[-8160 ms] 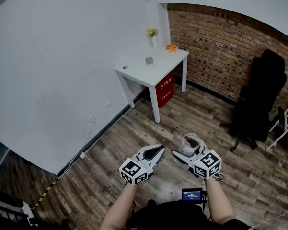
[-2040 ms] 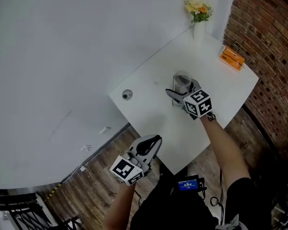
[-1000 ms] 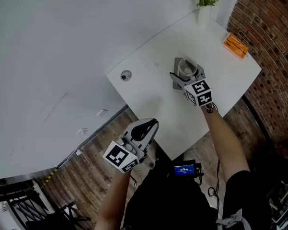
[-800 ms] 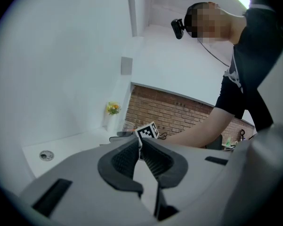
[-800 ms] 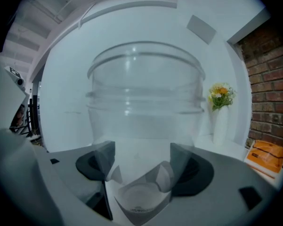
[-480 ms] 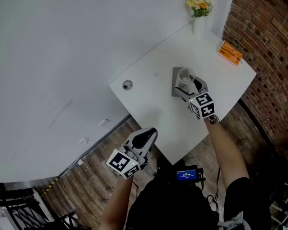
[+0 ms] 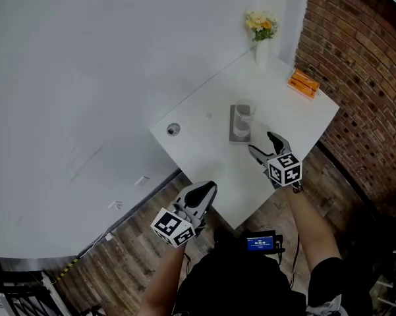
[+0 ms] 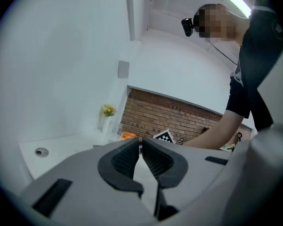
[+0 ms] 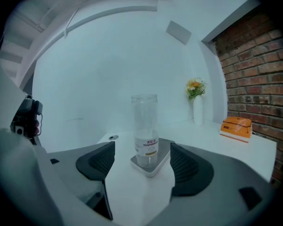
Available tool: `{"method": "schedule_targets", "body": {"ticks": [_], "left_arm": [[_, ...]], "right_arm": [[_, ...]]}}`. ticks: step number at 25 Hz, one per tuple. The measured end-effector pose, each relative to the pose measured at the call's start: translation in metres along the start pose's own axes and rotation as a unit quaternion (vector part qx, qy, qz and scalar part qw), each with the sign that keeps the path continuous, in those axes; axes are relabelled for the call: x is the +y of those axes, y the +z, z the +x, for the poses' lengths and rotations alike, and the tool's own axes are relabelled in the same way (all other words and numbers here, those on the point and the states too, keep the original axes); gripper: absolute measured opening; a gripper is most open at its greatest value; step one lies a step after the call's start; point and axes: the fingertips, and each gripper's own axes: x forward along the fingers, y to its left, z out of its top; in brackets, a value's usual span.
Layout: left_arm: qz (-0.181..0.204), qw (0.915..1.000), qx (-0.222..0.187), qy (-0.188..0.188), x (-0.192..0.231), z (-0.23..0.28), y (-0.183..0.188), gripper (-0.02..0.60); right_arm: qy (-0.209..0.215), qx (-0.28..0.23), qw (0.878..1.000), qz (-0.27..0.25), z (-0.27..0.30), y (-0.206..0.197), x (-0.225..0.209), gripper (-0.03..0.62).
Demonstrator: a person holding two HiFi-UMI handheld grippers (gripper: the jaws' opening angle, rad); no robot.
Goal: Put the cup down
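Cup: clear, tall, upright on grey tray in the middle of white table, no longer held. Right gripper: jaws spread wide, empty; drawn back from the cup in the last half second, now near it but apart. Left gripper: jaws pressed together on nothing, off the table's near edge. Status, judged: placement done; only withdrawal remains.

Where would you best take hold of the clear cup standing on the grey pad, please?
Take the cup around its straight mid-wall, coming from the table's front edge with the right hand-held gripper: it stands upright, tall and narrow, in line with those open jaws.
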Motion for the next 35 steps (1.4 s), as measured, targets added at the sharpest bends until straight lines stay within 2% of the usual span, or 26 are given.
{"method": "schedule_targets", "body": {"ticks": [9,13,16,22,27,35], "left_arm": [[0.004,0.9996,-0.002,-0.027,-0.018,0.007,-0.003,0.021],[0.014,0.9994,-0.003,-0.031,-0.018,0.006,-0.002,0.021],[0.021,0.9993,-0.008,-0.031,-0.015,0.005,0.003,0.021],[0.022,0.9989,-0.02,-0.036,-0.016,0.004,0.01,0.021],[0.028,0.9982,-0.025,-0.047,-0.021,0.009,0.016,0.021],[0.039,0.9966,-0.032,-0.065,-0.032,0.019,0.029,0.021]], "right_arm": [[0.026,-0.029,0.998,0.053,-0.055,0.003,0.036,0.359],[0.056,-0.043,0.996,0.047,-0.078,0.016,0.061,0.357],[0.08,-0.059,0.995,0.024,-0.093,0.032,0.08,0.353],[0.102,-0.075,0.992,-0.004,-0.116,0.057,0.108,0.222],[0.094,-0.084,0.992,-0.023,-0.129,0.066,0.118,0.098],[0.085,-0.098,0.991,0.015,-0.136,0.073,0.112,0.057]]}}
